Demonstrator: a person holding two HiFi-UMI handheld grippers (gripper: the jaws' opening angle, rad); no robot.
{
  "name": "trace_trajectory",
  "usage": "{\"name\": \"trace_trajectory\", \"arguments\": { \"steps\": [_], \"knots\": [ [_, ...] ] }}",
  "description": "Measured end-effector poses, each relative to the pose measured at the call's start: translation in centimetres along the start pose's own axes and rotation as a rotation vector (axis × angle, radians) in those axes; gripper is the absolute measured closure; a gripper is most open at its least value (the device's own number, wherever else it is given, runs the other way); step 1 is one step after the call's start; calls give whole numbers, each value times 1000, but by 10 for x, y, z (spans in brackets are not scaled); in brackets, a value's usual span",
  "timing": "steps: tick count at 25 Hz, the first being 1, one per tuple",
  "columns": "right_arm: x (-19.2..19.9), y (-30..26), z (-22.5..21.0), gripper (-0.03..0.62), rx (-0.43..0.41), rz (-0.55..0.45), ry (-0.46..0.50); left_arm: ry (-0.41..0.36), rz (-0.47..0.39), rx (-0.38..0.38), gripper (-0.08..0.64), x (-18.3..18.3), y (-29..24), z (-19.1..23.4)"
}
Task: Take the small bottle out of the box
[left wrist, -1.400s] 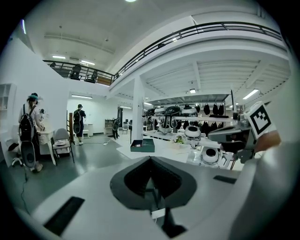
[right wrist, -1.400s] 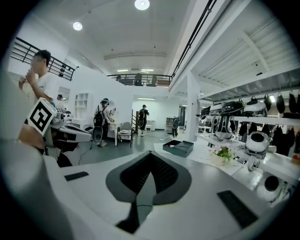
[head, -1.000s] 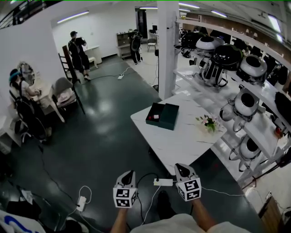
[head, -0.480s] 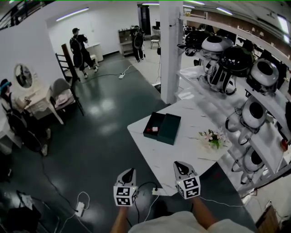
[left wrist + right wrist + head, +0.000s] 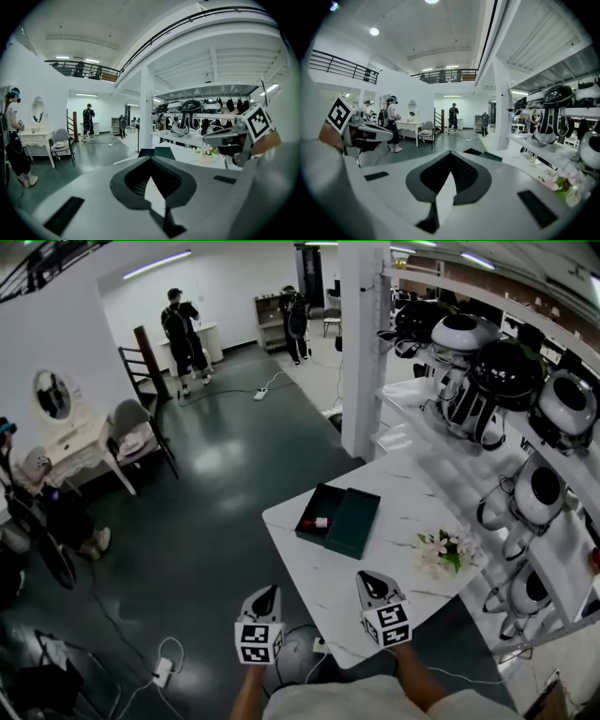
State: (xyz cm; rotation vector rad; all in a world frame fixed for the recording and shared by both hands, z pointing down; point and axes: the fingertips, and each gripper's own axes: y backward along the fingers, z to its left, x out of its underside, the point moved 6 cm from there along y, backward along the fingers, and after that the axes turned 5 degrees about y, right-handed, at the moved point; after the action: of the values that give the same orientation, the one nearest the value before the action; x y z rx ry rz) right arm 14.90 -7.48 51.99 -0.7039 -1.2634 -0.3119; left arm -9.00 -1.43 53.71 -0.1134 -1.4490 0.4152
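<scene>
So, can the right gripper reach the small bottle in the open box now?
Probably yes. The box lid lies open, and the bare table between the right gripper and the small bottle holds nothing; the flowers stand aside. Its jaws are shut, so they must open first.

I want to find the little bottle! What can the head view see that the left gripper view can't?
Only the head view looks down into the open box and shows the small bottle inside. Only the left gripper view shows the left gripper up close, jaws shut and empty. Both show the box, the flowers and the white table.
</scene>
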Motion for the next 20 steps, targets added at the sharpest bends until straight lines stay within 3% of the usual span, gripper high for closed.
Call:
{"name": "trace_trajectory", "arguments": {
  "steps": [10, 20],
  "knots": [
    [14, -29, -10, 572, -47, 23, -19, 13, 30, -40, 541, 6, -19, 5],
    [14, -58, -24, 572, -34, 47, -29, 11, 56, -15, 541, 0, -58, 16]
  ]
}}
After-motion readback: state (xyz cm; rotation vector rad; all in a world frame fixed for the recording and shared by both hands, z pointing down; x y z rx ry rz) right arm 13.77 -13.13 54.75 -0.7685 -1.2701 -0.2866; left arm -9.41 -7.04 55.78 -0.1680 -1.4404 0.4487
